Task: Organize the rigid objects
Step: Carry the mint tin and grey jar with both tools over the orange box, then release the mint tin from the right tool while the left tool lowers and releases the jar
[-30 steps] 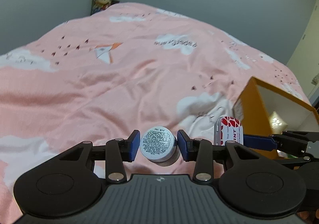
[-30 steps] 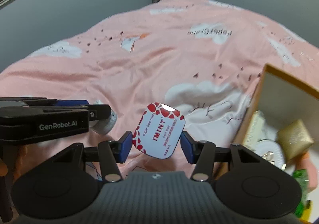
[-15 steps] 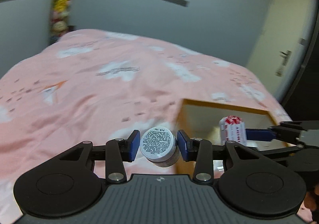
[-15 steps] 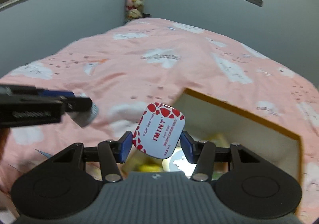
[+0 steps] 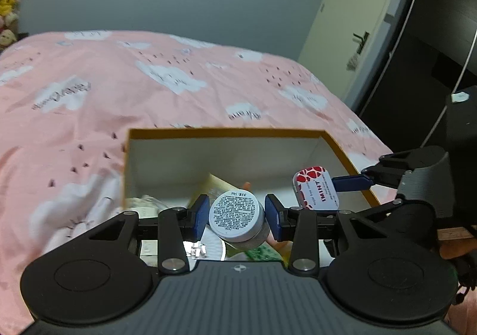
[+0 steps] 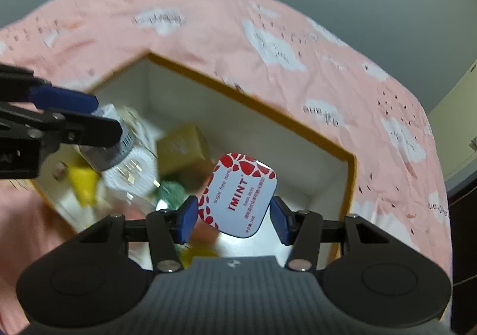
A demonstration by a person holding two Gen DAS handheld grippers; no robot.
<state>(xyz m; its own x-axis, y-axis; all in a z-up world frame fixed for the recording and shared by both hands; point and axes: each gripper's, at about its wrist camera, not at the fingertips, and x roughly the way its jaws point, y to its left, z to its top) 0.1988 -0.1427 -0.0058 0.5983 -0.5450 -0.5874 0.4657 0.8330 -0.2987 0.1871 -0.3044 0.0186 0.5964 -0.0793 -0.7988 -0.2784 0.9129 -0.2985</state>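
My left gripper (image 5: 236,217) is shut on a small round white jar (image 5: 237,215), its printed lid facing the camera. My right gripper (image 6: 234,217) is shut on a red-and-white IMINT mint tin (image 6: 240,192). Both are held over an open box with an orange rim and white inside (image 5: 226,132) (image 6: 253,102) that sits on the pink bed. In the left wrist view the mint tin (image 5: 316,192) hangs at the right, over the box. In the right wrist view the jar (image 6: 114,144) shows at the left between the other gripper's fingers.
The box holds several items: a gold box (image 6: 183,145), a yellow thing (image 6: 85,183), a green packet (image 6: 170,190) and a white round piece (image 5: 208,248). Pink cloud-print bedding (image 5: 89,90) surrounds it. A door (image 5: 357,28) and dark wardrobe (image 5: 432,52) stand to the right.
Both grippers swung right from above the bedding to above the open box, each still holding its item. The views tipped further down into the box.
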